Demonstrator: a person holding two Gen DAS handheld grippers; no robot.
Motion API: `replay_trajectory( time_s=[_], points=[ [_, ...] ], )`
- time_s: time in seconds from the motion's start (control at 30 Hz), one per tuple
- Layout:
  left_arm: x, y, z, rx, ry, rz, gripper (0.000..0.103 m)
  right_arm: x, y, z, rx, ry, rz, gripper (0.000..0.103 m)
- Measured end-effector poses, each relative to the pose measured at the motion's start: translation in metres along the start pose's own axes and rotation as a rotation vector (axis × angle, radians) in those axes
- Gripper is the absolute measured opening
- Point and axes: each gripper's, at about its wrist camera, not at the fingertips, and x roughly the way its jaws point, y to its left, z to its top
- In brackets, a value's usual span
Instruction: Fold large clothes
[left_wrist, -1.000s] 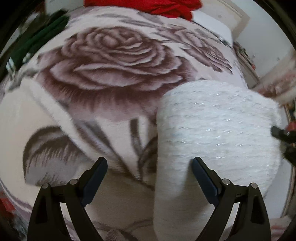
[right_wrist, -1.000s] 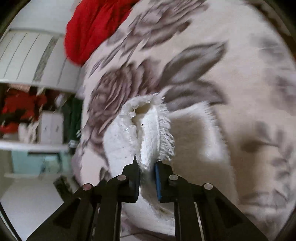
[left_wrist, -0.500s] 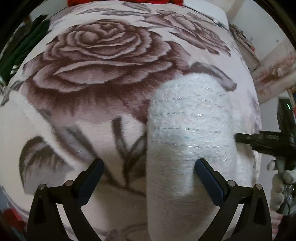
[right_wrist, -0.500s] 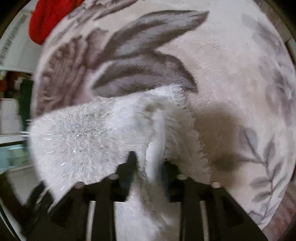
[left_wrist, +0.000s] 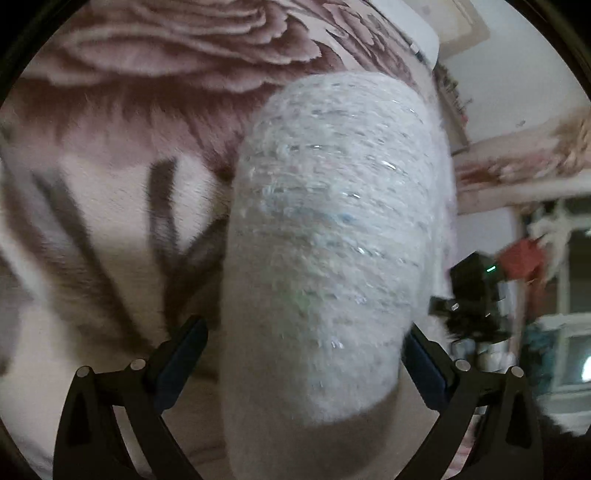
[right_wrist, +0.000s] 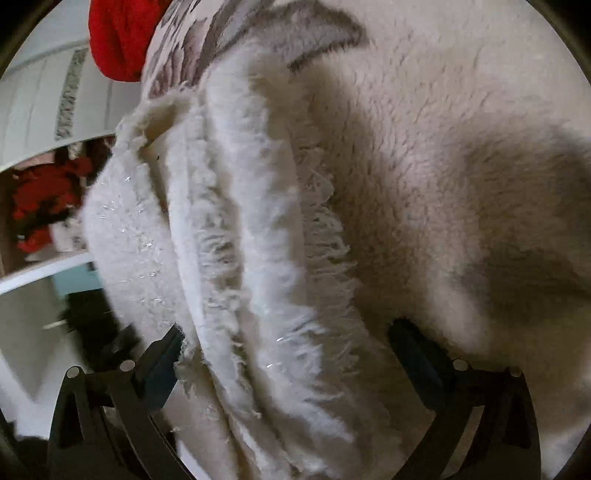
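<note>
A fluffy white knitted garment (left_wrist: 332, 236) with shiny threads lies folded on a rose-patterned blanket (left_wrist: 110, 122). My left gripper (left_wrist: 303, 354) is open, its fingers on either side of the garment's near end. In the right wrist view the garment's fringed folded edges (right_wrist: 255, 236) fill the middle. My right gripper (right_wrist: 288, 347) is open and the fabric lies between its spread fingers, not pinched. The right gripper also shows as a dark shape in the left wrist view (left_wrist: 472, 295), beside the garment's right side.
A red garment (right_wrist: 118, 37) lies at the far end of the blanket. The bed's right edge (left_wrist: 443, 155) runs close to the white garment. A white cabinet (right_wrist: 44, 103) and shelves with red items (right_wrist: 40, 206) stand beside the bed.
My right gripper has opened and let go of the white garment's edge. The garment now lies folded into a narrower roll. My left gripper moved closer over it.
</note>
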Motion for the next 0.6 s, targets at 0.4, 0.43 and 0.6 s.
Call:
replay_trajectory(
  time_s=[0.4, 0.43, 0.6],
  points=[
    [-0.026, -0.035, 0.046, 0.099, -0.106, -0.122, 0.078, -0.007, 0.025, -0.007, -0.039, -0.047, 0.222, 0.054],
    [-0.027, -0.041, 0.055, 0.115, -0.109, -0.127, 0.078, -0.017, 0.031, -0.007, -0.044, -0.076, 0.232, 0.053],
    [-0.025, -0.072, 0.122, 0.205, -0.117, -0.157, 0.078, -0.054, 0.054, 0.032, -0.069, -0.169, 0.267, 0.052]
  ],
)
